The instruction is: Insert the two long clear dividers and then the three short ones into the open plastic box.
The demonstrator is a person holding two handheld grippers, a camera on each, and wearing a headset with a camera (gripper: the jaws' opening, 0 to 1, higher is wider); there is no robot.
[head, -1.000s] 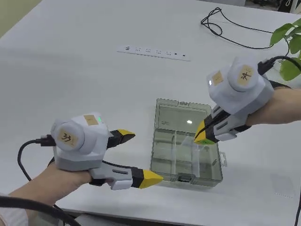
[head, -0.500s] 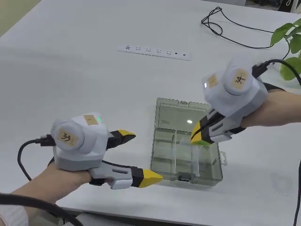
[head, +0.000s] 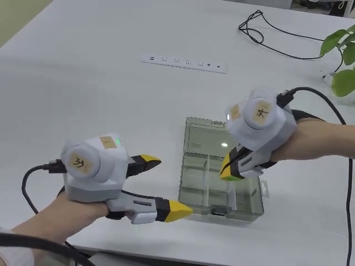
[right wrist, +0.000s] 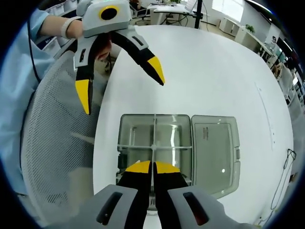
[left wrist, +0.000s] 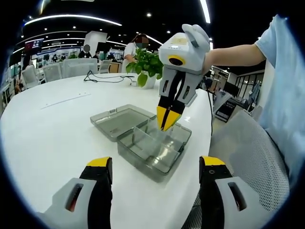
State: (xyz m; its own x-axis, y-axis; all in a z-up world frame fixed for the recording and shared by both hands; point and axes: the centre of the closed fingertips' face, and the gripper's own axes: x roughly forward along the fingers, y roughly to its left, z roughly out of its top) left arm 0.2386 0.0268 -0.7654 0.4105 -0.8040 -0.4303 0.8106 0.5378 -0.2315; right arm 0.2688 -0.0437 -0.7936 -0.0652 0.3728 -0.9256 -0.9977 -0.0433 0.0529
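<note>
The open clear plastic box (head: 191,188) lies near the table's front edge, its lid (head: 208,136) flat on the far side. Clear dividers (right wrist: 153,131) form a cross inside it. My right gripper (head: 226,170) hangs over the box's right half, tips dipped toward the compartments and shut on a thin clear divider (head: 232,193). From the left gripper view, that right gripper (left wrist: 167,121) points down into the box (left wrist: 143,143). Its own view has the right gripper (right wrist: 152,167) closed above the box (right wrist: 125,136). Left of the box, my left gripper (head: 165,185) stands open and holds nothing.
A white power strip (head: 180,61) lies across the far middle of the table. A black cable (head: 266,33) loops at the back right beside a green plant (head: 341,61). The table's front edge runs just below the box. A mesh chair (right wrist: 52,143) stands beyond it.
My right gripper has moved left and lower over the box with the divider. The left gripper has stayed where it was, still open.
</note>
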